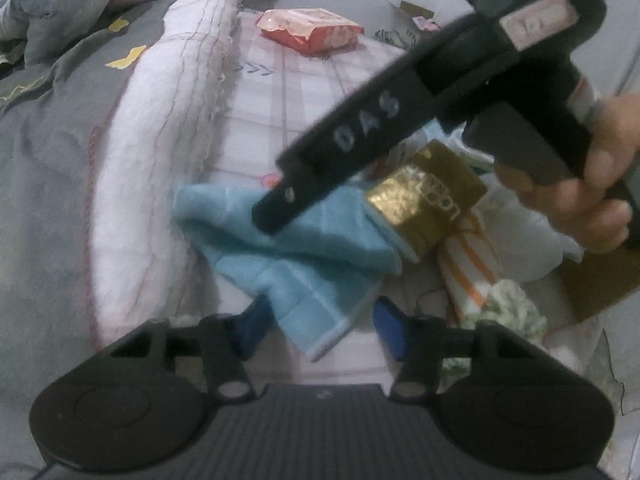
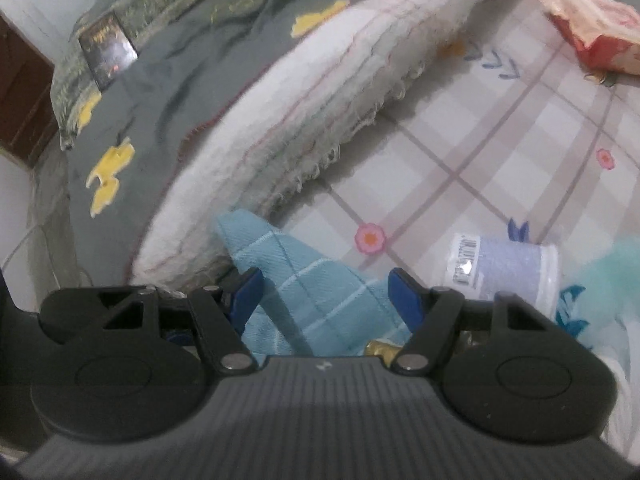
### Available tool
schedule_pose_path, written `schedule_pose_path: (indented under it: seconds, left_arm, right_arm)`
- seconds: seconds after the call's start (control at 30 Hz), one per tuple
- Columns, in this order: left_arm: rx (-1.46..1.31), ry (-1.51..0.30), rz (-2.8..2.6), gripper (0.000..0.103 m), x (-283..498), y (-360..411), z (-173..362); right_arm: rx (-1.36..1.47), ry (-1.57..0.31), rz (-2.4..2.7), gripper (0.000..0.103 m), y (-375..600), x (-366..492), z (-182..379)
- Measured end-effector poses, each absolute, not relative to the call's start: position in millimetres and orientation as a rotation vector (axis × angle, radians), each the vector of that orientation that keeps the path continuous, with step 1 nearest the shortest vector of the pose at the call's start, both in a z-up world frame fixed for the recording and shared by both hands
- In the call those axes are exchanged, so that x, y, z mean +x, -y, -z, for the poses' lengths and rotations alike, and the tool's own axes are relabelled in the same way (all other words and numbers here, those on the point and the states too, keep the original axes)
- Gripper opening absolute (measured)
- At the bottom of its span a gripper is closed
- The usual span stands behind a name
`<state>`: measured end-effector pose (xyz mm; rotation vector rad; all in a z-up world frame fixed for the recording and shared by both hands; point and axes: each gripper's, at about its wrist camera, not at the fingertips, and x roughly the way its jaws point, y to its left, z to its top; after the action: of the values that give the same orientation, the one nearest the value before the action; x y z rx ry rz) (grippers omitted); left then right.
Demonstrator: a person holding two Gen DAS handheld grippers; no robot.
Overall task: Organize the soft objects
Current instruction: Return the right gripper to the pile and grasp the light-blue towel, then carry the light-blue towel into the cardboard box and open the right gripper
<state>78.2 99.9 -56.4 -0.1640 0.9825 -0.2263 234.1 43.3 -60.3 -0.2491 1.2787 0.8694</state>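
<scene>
Across the checked bedsheet (image 2: 500,128), a light blue towel (image 1: 296,248) lies crumpled beside the thick white quilt (image 1: 160,128), whose frayed edge runs from about 7 o'clock up to 12 o'clock in the left wrist view. The left tongs (image 1: 320,330) stand wide open, blue fingertips (image 1: 250,330) at either side of the towel's lower corner, which hangs between them; whether a pad touches the cloth I cannot tell. At 2 o'clock in that view the person's right hand (image 1: 600,184) grips the other tool, its black body slanting down over the towel. The right tongs (image 2: 326,294) are likewise spread wide, the blue towel (image 2: 308,292) lying between and beneath the pads with nothing gripped. At 3 o'clock of the towel in the left wrist view sits a gold-wrapped bundle (image 1: 428,196), touching the towel's edge, and just below it a white cloth with orange stripes (image 1: 472,272). A red and white packet (image 1: 310,30) rests on the sheet at 12 o'clock, well apart from the towel. In the right wrist view a rolled pale purple towel with a barcode label (image 2: 508,270) lies at 3 o'clock, near the right pad. A grey blanket with yellow shapes (image 2: 168,92) covers the bed beyond the quilt.
</scene>
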Motion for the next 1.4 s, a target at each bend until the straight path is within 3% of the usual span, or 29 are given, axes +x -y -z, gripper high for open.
schedule_pose_path:
  seconds: [0.23,0.33,0.6,0.67,1.1,1.4]
  left_arm:
    - [-0.148,-0.941,0.207,0.052,88,-95,58]
    - [-0.168,-0.932,0.191,0.051,92,-95,57]
    - [-0.246,-0.896,0.166,0.038,104,-105,43]
    - [-0.251,-0.876,0.16,0.035,104,-108,35]
    - [-0.16,-0.668,0.163,0.033,98,-97,-49]
    - [-0.061,-0.567,0.303,0.033,98,-34,-104]
  right_arm:
    - [-0.255,-1.312,-0.9,0.069,-47,240,76]
    - [-0.203,-1.327,-0.899,0.063,-43,247,79]
    - [0.027,-1.36,-0.881,0.027,-19,265,78]
    - [0.082,-1.342,-0.878,0.023,-14,266,74]
    - [0.282,-1.093,-0.916,0.021,24,256,-11]
    - [0.372,-0.884,-0.833,0.021,98,224,-78]
